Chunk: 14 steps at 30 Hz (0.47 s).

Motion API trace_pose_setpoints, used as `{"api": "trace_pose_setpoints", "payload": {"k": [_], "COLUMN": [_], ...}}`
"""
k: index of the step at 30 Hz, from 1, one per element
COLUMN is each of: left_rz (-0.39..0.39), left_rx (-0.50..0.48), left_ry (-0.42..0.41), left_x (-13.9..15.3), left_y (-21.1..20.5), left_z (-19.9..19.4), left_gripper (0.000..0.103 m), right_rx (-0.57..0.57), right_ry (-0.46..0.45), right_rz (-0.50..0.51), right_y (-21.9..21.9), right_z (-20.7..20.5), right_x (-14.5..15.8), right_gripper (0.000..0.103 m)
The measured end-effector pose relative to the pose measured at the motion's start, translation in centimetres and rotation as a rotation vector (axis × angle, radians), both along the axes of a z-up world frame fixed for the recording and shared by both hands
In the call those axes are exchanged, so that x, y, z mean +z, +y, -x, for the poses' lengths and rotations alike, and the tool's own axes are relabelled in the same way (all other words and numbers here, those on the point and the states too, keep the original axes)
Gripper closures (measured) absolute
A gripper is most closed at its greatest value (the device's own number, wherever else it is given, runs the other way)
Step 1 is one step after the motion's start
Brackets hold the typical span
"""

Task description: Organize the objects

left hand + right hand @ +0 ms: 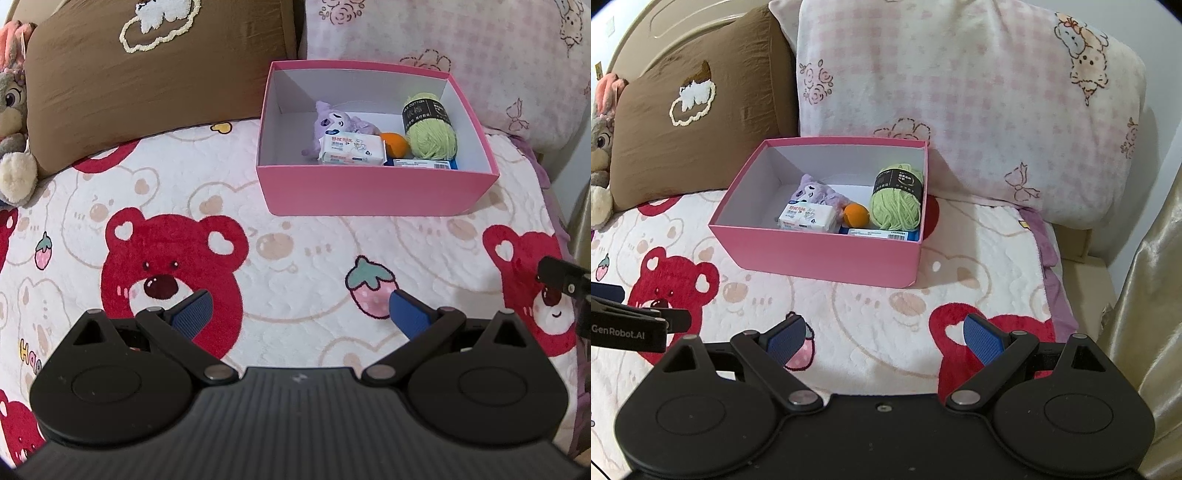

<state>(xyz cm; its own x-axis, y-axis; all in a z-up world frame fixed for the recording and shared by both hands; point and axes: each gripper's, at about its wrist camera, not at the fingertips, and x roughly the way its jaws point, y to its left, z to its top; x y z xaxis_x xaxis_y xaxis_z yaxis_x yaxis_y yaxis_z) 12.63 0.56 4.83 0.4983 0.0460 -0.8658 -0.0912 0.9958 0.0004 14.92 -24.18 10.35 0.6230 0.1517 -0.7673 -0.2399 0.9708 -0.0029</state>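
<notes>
Facing pink box (373, 194), gripper (299, 314) apart.

The right tool (882, 338) is hovering over the bear-print blanket (960, 273), its blue fingers spread wide with nothing between them, and the left tool (631, 325) is showing at the left edge. Ahead, a pink box (827, 254) is sitting on the blanket before a brown pillow (701, 129) and a pink checked pillow (960, 92). It is holding a purple plush (816, 192), a wipes pack (807, 218), an orange ball (856, 215), green yarn (895, 201) and a blue carton (882, 233).
</notes>
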Motion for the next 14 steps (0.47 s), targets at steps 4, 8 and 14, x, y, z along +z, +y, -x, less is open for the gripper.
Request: {"api": "trace_pose_setpoints", "payload": {"k": [4,8,14], "left_rz": [0.005,0.001,-0.007], "left_rx": [0.0,0.002,-0.001], "left_ry": [-0.002,-0.005,-0.009], "left_x": [-0.05,0.03,0.12], "left_y": [0.13,0.14,0.01], "left_z": [0.01,-0.02,0.01], "left_gripper": [0.0,0.0,0.0], "right_rx": [0.001,0.001,-0.004], "right_ry": [0.003,0.006,0.007], "right_rz": [0.003,0.007,0.019], "right_y": [-0.04,-0.07,-0.09], "right_z": [-0.04,-0.18,-0.25], "right_x": [-0.05,-0.15,-0.2], "right_gripper": [0.008,0.008,0.008]}}
